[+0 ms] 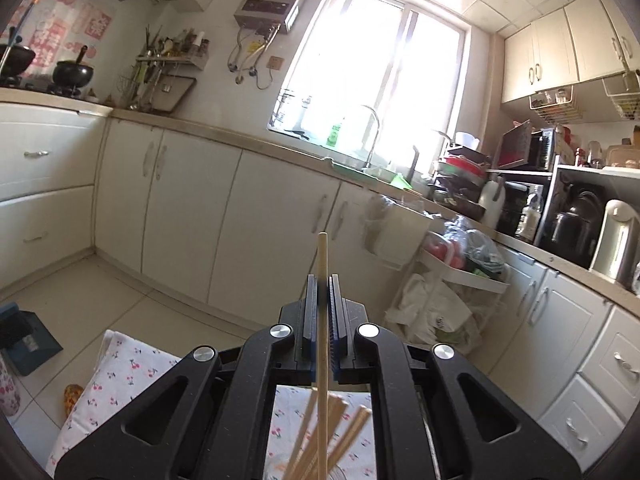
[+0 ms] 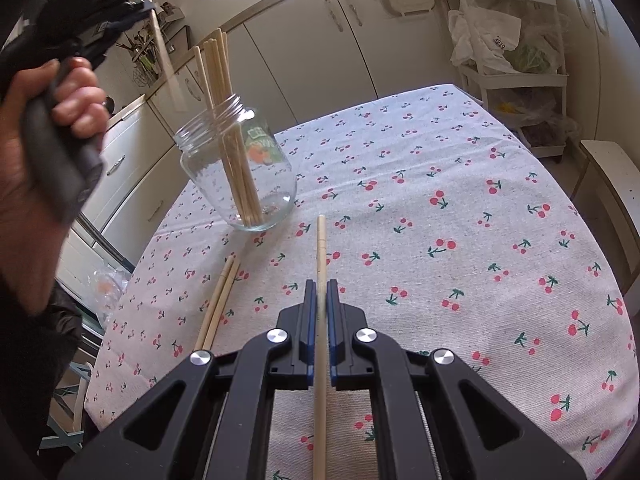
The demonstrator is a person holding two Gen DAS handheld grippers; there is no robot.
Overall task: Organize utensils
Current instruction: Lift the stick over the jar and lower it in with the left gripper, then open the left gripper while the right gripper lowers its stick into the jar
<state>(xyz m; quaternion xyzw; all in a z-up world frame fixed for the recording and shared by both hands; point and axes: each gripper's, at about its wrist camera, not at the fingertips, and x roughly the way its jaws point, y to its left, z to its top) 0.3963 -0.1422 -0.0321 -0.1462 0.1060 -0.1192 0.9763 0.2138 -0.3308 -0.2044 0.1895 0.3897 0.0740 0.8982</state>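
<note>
On the cherry-print tablecloth (image 2: 440, 184) a clear glass jar (image 2: 240, 172) holds a bundle of pale wooden chopsticks (image 2: 224, 120), leaning. Above and left of its mouth, the left gripper (image 2: 146, 6) pinches one chopstick (image 2: 164, 56), long axis slanting down toward the jar, nearer than the right gripper (image 2: 321, 296), which clamps another chopstick (image 2: 321, 248) pointing forward. Two loose chopsticks (image 2: 218, 304) lie beside it.

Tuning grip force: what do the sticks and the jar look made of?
Chopstick in the right tongs: pale, matte, looks like bamboo or unfinished wood; cannot tell which. Jar: clear glass by the look, glossy, see-through, threaded neck. The left tongs hold a similar stick.
</note>
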